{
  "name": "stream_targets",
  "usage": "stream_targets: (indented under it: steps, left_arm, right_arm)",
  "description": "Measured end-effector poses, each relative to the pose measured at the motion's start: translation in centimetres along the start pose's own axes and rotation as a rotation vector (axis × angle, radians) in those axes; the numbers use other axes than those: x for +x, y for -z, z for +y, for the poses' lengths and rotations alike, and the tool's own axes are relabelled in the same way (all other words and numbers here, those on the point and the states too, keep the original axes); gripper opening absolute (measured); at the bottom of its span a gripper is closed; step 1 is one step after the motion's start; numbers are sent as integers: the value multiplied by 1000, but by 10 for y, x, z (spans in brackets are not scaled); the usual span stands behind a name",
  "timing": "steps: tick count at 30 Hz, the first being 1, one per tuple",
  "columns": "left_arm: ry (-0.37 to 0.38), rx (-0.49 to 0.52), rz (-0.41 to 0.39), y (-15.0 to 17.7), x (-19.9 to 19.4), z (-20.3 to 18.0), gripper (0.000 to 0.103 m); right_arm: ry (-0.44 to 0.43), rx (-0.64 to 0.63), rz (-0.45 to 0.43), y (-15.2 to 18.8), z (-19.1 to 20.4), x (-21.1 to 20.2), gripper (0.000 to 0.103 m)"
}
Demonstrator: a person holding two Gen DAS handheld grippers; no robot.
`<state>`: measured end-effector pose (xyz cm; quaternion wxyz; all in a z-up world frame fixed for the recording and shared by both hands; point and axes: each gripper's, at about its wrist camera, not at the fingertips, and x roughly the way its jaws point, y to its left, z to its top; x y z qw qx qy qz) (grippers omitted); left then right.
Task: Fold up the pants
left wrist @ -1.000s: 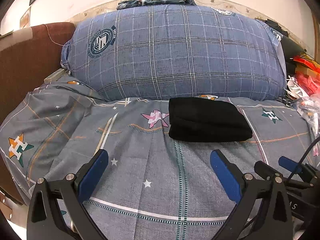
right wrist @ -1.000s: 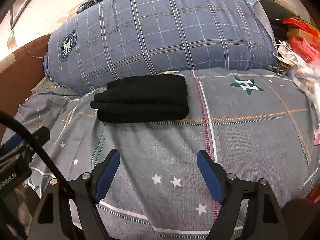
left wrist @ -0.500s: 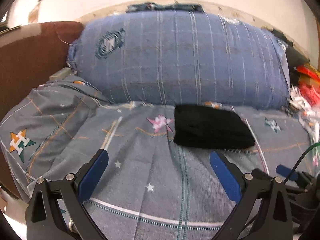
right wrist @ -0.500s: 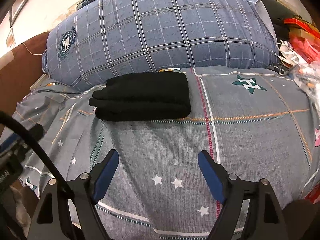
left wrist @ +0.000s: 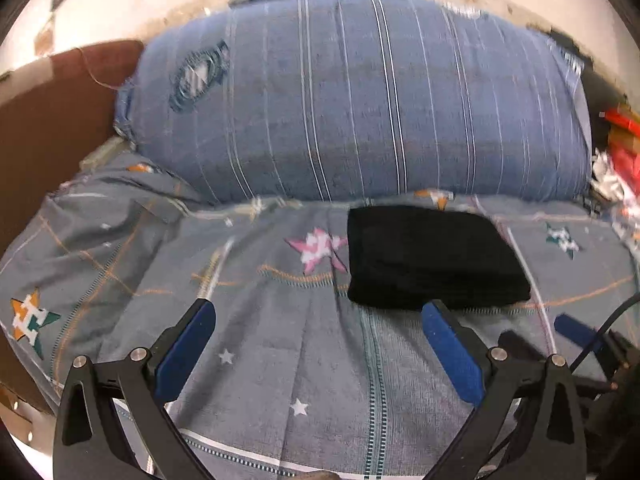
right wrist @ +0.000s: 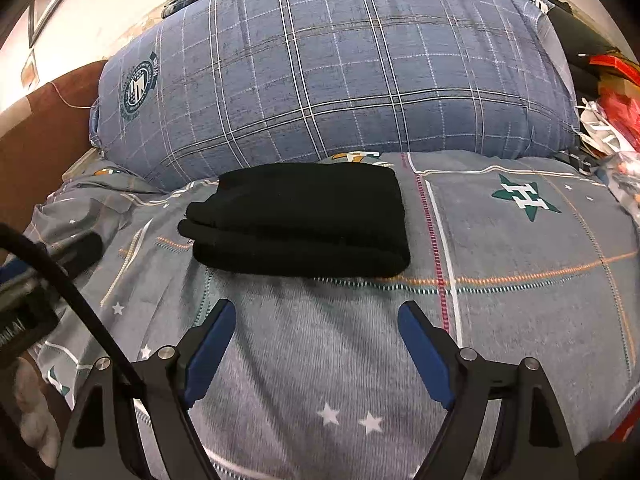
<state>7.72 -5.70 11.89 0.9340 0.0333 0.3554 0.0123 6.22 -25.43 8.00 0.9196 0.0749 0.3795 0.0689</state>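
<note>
Black pants [right wrist: 298,218] lie folded near the bed's [right wrist: 520,300] pillow edge, unmoved, both grippers' jaws open and empty.

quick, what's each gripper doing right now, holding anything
left gripper: open, holding nothing.
right gripper: open, holding nothing; the folded black pants lie on the bed beyond its fingertips.

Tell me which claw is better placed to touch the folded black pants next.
Right, though narrowly. The right claw is open and faces the folded black fabric pants almost centred ahead. In the left view, the open left claw has them off to its right, beyond one finger.
</note>
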Motion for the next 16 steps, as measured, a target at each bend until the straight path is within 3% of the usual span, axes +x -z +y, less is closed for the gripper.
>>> stream_targets:
  steps: [16]
  left_arm:
    - [84,0,190,3,62,-11,103]
  right_arm:
    - [-12,42,33,-8,-14,30,90]
